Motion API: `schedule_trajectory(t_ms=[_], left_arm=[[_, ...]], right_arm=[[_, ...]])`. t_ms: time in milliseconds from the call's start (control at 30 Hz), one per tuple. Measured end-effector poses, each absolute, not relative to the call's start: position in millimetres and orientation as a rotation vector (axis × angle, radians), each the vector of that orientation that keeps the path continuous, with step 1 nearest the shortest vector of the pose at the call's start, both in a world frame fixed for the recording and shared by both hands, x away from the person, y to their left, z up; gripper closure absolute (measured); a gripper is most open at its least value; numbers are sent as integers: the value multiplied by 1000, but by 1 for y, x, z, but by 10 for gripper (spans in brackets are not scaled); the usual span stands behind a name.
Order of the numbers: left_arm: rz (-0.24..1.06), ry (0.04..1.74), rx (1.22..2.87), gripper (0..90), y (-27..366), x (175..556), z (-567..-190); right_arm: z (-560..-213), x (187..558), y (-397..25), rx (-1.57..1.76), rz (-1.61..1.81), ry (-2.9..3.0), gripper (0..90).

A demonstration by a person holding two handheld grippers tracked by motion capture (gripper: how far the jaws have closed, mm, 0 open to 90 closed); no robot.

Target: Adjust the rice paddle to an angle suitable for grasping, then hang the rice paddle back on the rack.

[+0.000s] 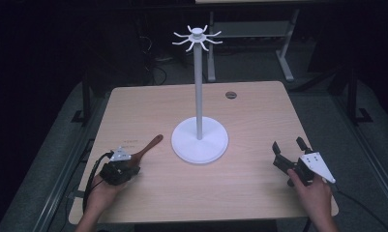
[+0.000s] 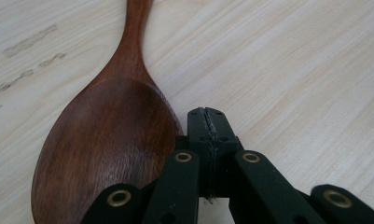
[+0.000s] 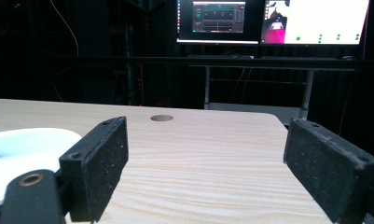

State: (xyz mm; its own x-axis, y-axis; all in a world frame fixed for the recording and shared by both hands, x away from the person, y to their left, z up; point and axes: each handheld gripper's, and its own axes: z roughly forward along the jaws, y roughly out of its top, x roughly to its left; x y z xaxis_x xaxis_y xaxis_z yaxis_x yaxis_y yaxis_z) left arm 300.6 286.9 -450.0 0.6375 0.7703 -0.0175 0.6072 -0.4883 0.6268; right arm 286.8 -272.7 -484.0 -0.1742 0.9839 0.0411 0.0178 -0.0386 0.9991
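Note:
A dark wooden spoon [image 1: 148, 146] lies flat on the light wooden table [image 1: 249, 116], left of centre, its handle pointing up and right. In the left gripper view its bowl [image 2: 105, 140] lies just left of my left gripper [image 2: 208, 122], whose jaws are pressed together with nothing between them. In the high view that left gripper [image 1: 128, 162] rests at the bowl end of the spoon. My right gripper [image 1: 289, 147] hovers near the table's right side, jaws wide apart and empty [image 3: 212, 172]. A white stand [image 1: 199, 87] with hooked arms on top rises mid-table.
The stand's round white base [image 1: 200, 140] sits between the two grippers; its edge shows at the left of the right gripper view [image 3: 31, 144]. A cable hole [image 1: 231, 94] lies near the far edge. Monitors [image 3: 268, 21] glow behind the table.

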Motion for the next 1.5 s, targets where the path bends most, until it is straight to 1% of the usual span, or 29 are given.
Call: schedule_trajectory(t_ms=[233, 367, 500, 600, 800, 967, 1100, 1200, 1367, 1500], left_arm=[[334, 1071, 2201, 894, 290, 299, -445], [316, 1070, 2184, 860, 294, 301, -440], [296, 1059, 2176, 766, 297, 304, -433], [277, 1062, 2167, 664, 299, 309, -428], [241, 1040, 2194, 544, 306, 321, -420], [246, 1025, 2217, 460, 307, 336, -411], [225, 1008, 2259, 420, 303, 349, -404], [240, 998, 2295, 405, 298, 357, -400], [263, 980, 2366, 398, 290, 371, -395], [256, 984, 2416, 398, 282, 383, -394]], right_arm=[[-484, 287, -273, 1159, 1361, 1330, 132], [-484, 287, -273, 1157, 1361, 1331, 132], [-484, 287, -273, 1157, 1361, 1331, 132], [-484, 287, -273, 1161, 1362, 1330, 132], [-484, 287, -273, 1156, 1362, 1332, 132], [-484, 287, -273, 1160, 1363, 1330, 132], [-484, 287, -273, 1159, 1363, 1330, 132], [-484, 287, -273, 1159, 1363, 1330, 132], [-484, 287, -273, 1159, 1362, 1331, 132], [-484, 287, -273, 1161, 1363, 1330, 132]])
